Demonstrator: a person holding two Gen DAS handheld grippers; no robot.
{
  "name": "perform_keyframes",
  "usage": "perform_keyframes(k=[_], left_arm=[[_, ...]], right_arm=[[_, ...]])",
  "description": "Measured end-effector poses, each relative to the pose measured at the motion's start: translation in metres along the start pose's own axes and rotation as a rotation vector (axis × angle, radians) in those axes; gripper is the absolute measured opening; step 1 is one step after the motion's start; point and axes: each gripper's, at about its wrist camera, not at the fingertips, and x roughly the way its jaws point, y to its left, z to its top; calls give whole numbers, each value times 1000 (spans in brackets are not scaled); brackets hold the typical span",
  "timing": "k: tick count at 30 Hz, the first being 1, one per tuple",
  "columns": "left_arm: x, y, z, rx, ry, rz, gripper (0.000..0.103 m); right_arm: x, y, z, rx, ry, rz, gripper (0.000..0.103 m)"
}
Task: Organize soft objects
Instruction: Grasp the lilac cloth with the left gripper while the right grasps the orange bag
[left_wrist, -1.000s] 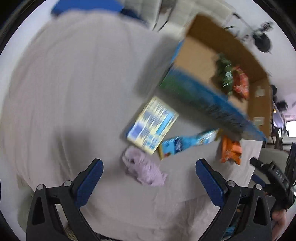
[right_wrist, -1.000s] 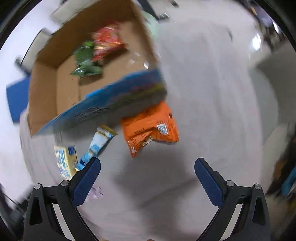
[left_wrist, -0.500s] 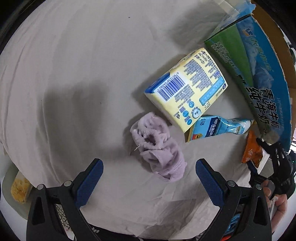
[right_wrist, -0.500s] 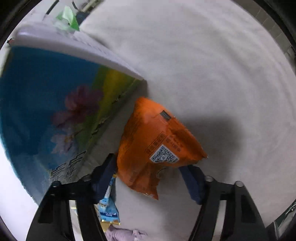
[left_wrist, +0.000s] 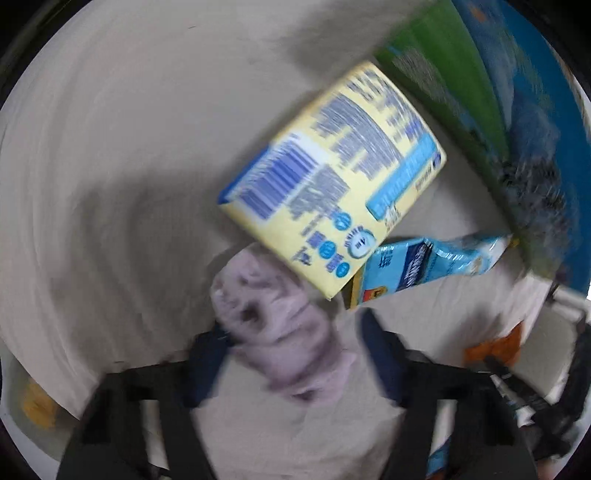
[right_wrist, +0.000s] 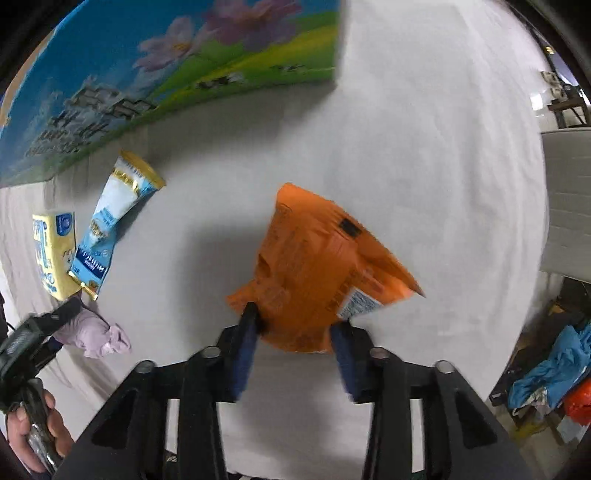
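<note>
Closing around the lilac cloth bundle (left_wrist: 284, 332), the left tongs (left_wrist: 291, 354) have their blue pads on either side of it in the blurred left wrist view; the bundle lies on the table (left_wrist: 110, 166) just below the yellow carton (left_wrist: 332, 181), with the light-blue pouch (left_wrist: 428, 262) right of it. From the right wrist view, the right tongs (right_wrist: 293, 343) pinch the orange snack bag (right_wrist: 314, 266), well right of the yellow carton (right_wrist: 55, 251), below the printed box (right_wrist: 147, 74).

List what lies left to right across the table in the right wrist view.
Yellow carton → light-blue snack packet → orange snack bag, pinched by the right gripper. The purple cloth overlaps the first two, so it is omitted.
</note>
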Motion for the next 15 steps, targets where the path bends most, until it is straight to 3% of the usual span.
perform_keyframes(k=[2, 6, 7, 10, 15], left_arm=[[-1, -12, -6, 79, -26, 61, 50], [-7, -45, -20, 256, -66, 176, 48], [-6, -57, -26, 315, -62, 202, 48], [2, -79, -32, 387, -30, 199, 48], [14, -110, -27, 460, -8, 204, 48]], right_arm=[[-5, -7, -2, 61, -43, 79, 75], [1, -17, 7, 177, -45, 171, 76], [6, -17, 7, 203, -43, 180, 75], [15, -11, 9, 203, -35, 148, 50], [20, 15, -15, 40, 26, 95, 44]])
